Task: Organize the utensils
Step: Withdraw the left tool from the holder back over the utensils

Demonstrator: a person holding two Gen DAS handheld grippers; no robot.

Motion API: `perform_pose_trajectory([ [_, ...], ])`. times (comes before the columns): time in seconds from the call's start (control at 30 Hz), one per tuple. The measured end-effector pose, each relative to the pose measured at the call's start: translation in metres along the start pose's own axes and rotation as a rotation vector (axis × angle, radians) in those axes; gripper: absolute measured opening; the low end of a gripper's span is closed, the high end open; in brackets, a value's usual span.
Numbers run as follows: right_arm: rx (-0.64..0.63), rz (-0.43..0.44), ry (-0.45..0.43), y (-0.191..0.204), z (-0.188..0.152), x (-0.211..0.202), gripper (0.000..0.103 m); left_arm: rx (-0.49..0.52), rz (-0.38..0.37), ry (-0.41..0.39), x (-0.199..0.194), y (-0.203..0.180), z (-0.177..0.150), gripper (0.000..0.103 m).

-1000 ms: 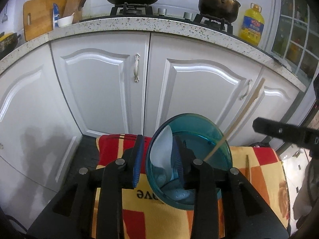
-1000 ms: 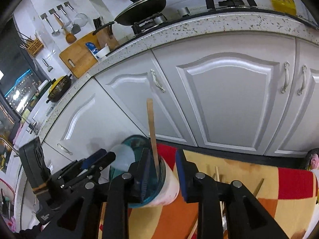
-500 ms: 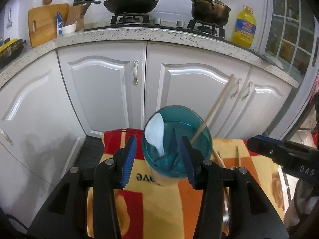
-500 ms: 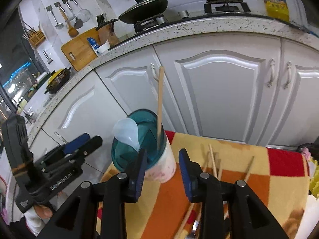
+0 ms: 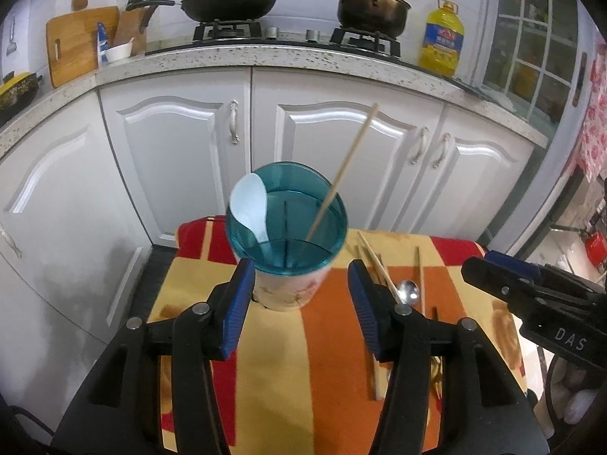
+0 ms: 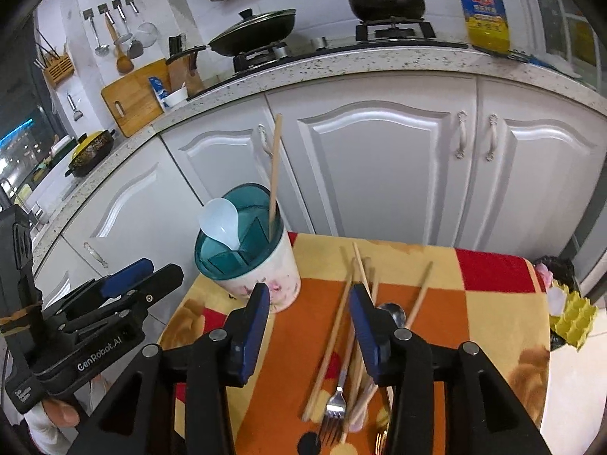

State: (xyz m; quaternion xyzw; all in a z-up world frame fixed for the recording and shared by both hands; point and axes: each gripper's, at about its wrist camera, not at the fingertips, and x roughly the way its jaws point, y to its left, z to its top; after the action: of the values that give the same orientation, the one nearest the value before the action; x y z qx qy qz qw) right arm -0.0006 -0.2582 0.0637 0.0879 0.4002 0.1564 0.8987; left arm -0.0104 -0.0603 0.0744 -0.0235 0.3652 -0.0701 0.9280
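Note:
A white utensil holder with a teal divided top (image 5: 286,227) (image 6: 242,250) stands at the far left of the cloth-covered table (image 6: 474,326). A white spoon (image 5: 248,208) and one wooden chopstick (image 5: 341,174) stand in it. My left gripper (image 5: 299,280) is just in front of the holder. Its jaws are opening, one on each side of the holder's base, and neither pad presses on it. My right gripper (image 6: 309,295) is also opening and holds nothing. It hovers over loose chopsticks (image 6: 334,333), a metal spoon (image 6: 392,313) and a fork (image 6: 335,405).
White cabinet doors (image 5: 170,159) and a speckled counter (image 5: 265,57) with a stove, pans and an oil bottle (image 5: 442,38) rise behind the table. A yellow egg carton (image 6: 573,318) lies off the table's right edge. The floor drops away at the left.
Both grippers have drawn back from the holder and widened. The left one let go of the holder. The right one released the chopstick, which now stands in the holder.

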Motion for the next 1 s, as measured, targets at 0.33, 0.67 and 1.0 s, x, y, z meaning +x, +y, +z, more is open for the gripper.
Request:
perform_pose_trajectory([
  [0.33, -0.005, -0.059, -0.017, -0.006, -0.015, -0.021, 0.045, 0.027, -0.028, 0.016, -0.003, -0.021, -0.008, 0.055],
  [0.67, 0.025, -0.126, -0.015, -0.021, -0.022, -0.025, 0.046, 0.038, -0.068, 0.045, 0.003, -0.038, -0.014, 0.055],
  [1.0, 0.043, -0.139, -0.003, -0.034, -0.025, -0.023, 0.047, 0.03, -0.109, 0.079, 0.011, -0.047, -0.018, 0.055],
])
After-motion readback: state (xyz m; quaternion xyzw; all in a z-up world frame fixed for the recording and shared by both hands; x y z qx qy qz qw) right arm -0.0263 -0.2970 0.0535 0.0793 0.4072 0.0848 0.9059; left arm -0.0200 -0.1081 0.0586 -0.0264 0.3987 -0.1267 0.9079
